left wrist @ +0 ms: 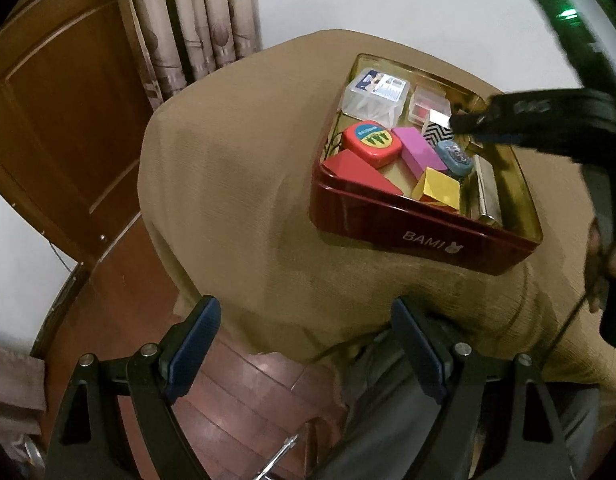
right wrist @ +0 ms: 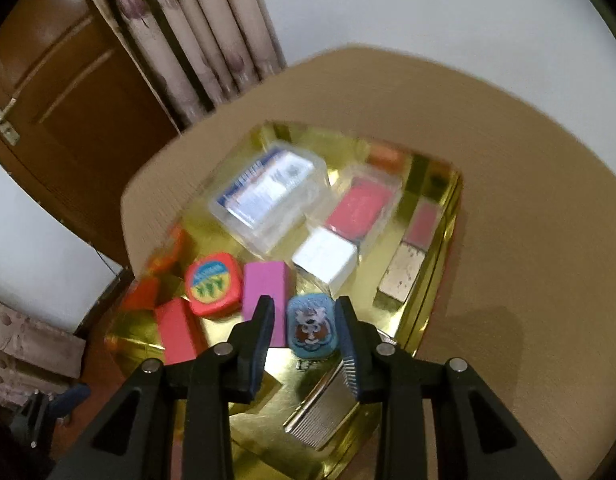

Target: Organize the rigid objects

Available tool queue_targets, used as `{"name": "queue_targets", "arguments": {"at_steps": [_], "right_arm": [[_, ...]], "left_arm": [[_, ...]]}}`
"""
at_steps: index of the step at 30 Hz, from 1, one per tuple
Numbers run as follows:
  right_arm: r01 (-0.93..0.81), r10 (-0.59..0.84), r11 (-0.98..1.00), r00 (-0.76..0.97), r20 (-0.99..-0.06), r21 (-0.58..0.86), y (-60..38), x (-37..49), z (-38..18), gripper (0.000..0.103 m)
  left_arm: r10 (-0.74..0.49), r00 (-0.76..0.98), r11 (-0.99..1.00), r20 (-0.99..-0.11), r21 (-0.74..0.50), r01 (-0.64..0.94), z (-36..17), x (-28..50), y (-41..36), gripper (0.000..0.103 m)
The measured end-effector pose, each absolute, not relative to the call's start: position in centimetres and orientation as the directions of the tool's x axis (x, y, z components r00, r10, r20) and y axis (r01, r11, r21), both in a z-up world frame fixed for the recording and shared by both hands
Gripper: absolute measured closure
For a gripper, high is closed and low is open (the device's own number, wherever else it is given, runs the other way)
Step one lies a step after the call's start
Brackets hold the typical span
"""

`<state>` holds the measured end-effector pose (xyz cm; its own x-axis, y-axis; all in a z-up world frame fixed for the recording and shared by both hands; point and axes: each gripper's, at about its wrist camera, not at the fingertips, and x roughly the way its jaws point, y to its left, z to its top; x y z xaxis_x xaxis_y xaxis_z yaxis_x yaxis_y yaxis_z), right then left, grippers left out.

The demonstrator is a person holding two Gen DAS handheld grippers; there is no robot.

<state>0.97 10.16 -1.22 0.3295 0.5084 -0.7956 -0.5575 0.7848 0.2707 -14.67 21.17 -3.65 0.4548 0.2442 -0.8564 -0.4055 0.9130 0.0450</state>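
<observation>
A red tin [left wrist: 387, 224] with a gold inside [right wrist: 447, 216] stands on a tan-covered table. In it lie a clear plastic box [left wrist: 373, 96], a small clear case with red inside [left wrist: 427, 106], a red rounded box [left wrist: 371, 142], a pink block [left wrist: 419, 152], a red wedge [left wrist: 355, 172], a yellow block [left wrist: 437, 188], a zigzag-patterned cube [left wrist: 437, 128] and a blue cartoon tin [right wrist: 311, 326]. My right gripper [right wrist: 306, 320] is open over the tin, its fingers on either side of the blue cartoon tin. My left gripper [left wrist: 308, 332] is open and empty, near the table's front edge.
A metal comb [right wrist: 321, 412] lies in the tin's near right part. A silver block [right wrist: 401, 274] rests against the tin's right wall. A brown door [left wrist: 64, 128] and curtains [left wrist: 188, 20] stand behind the table. Wooden floor [left wrist: 236, 400] shows below my left gripper.
</observation>
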Motion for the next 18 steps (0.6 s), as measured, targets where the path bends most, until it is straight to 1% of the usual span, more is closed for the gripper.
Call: {"name": "queue_targets", "arguments": {"at_steps": [3,5,7,8,9,11,12,14,18], "right_arm": [[-0.580,0.537,0.781,0.435,-0.723,0.231,8.9,-1.7,1.0,0.071],[-0.593,0.526,0.791,0.538,-0.659,0.147,8.3,-4.6,2.3,0.062],[-0.581,0.504,0.811,0.626,-0.596,0.075,7.6,-7.2,2.9,0.045],[-0.565,0.490,0.824,0.678,-0.548,0.038,7.1,-9.0,3.2,0.042],[-0.551,0.478,0.835,0.708,-0.519,0.017,6.8,-9.9,3.4,0.037],[-0.505,0.435,0.862,0.779,-0.451,-0.042,6.1,-11.9,3.7,0.031],[-0.489,0.417,0.870,0.798,-0.436,-0.062,6.0,-12.4,3.7,0.027],[-0.423,0.350,0.901,0.843,-0.409,-0.099,5.6,-13.2,3.6,0.025],[-0.367,0.315,0.928,0.862,-0.397,-0.061,4.1,-14.1,3.5,0.025]], "left_arm": [[0.240,0.459,0.910,-0.855,0.033,-0.414,-3.5,-14.7,21.2,0.019],[0.229,0.470,0.912,-0.852,0.020,-0.409,-3.3,-14.8,21.2,0.019],[0.250,0.484,0.911,-0.839,0.034,-0.411,-2.9,-15.0,21.0,0.019],[0.253,0.489,0.912,-0.835,0.037,-0.409,-2.7,-15.1,20.9,0.019],[0.253,0.495,0.912,-0.831,0.035,-0.408,-2.6,-15.1,20.8,0.019],[0.257,0.509,0.911,-0.822,0.029,-0.412,-2.2,-15.4,20.8,0.019],[0.260,0.521,0.911,-0.813,0.027,-0.412,-2.0,-15.5,20.7,0.019],[0.279,0.545,0.911,-0.791,0.039,-0.410,-1.4,-15.6,20.4,0.019],[0.302,0.599,0.918,-0.742,0.056,-0.393,-0.1,-16.0,19.8,0.019]]}}
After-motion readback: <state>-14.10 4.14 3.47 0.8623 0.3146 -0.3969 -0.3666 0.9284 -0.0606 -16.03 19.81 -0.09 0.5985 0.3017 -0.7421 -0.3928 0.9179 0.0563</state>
